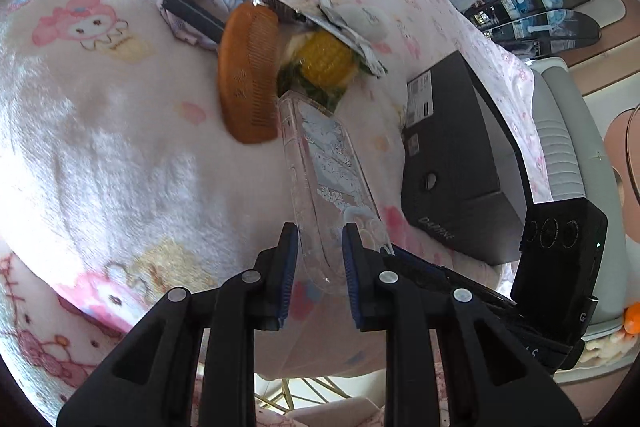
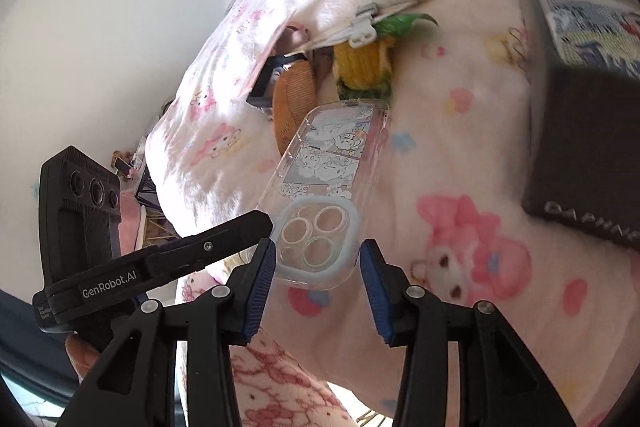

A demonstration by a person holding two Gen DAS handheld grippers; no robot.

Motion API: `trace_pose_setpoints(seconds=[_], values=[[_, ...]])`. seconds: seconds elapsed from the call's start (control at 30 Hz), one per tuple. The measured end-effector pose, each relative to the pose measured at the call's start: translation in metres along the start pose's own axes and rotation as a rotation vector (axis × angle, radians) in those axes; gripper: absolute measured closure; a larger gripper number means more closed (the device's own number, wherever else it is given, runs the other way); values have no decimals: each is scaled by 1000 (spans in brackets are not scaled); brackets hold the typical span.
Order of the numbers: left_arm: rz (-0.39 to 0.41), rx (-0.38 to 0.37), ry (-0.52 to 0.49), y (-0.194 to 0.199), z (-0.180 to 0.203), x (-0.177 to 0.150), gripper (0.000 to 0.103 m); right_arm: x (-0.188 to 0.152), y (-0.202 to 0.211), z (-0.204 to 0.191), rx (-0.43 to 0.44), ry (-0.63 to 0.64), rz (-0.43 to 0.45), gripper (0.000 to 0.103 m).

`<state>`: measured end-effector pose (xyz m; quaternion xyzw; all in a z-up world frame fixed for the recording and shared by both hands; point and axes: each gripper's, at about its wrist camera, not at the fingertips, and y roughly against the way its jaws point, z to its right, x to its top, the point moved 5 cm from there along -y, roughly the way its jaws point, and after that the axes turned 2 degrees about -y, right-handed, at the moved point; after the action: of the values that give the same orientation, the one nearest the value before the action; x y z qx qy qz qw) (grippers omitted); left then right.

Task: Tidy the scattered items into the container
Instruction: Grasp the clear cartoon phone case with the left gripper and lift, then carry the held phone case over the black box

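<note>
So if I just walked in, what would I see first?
Probably the clear phone case with cartoon drawings, pinched at its edge by the left claw above the pink bunny blanket. The right claw waits open just by the case's camera end. Behind it lie a yellow toy corn and a brown wooden comb, with a black box off to the side.

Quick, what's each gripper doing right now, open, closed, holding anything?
Left gripper: shut on the clear plastic phone case with cartoon print.
Right gripper: open, the case's camera end between its fingers, pads not touching it.
</note>
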<state>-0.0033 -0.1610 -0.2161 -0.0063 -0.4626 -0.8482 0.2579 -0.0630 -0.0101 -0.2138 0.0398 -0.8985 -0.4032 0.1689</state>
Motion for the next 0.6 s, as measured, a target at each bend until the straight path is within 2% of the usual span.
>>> trace_pose_setpoints(seconds=[0.1,0.23,0.4,0.5,0.6], values=[[-24,18,-25,-5,7,-4,82,-8,8,10,-22,2,-1,63],[-7,141,-93,1,12,1,82,-6,16,16,-24,-14,14,63],[-23,124,-53,-10,2,9,82,0,15,21,-120,7,24,63],[-76,135,-32,-26,0,5,82,2,1,27,-157,6,-7,63],[-102,160,-52,-20,14,-9,79,-8,0,26,-133,-1,-49,67]])
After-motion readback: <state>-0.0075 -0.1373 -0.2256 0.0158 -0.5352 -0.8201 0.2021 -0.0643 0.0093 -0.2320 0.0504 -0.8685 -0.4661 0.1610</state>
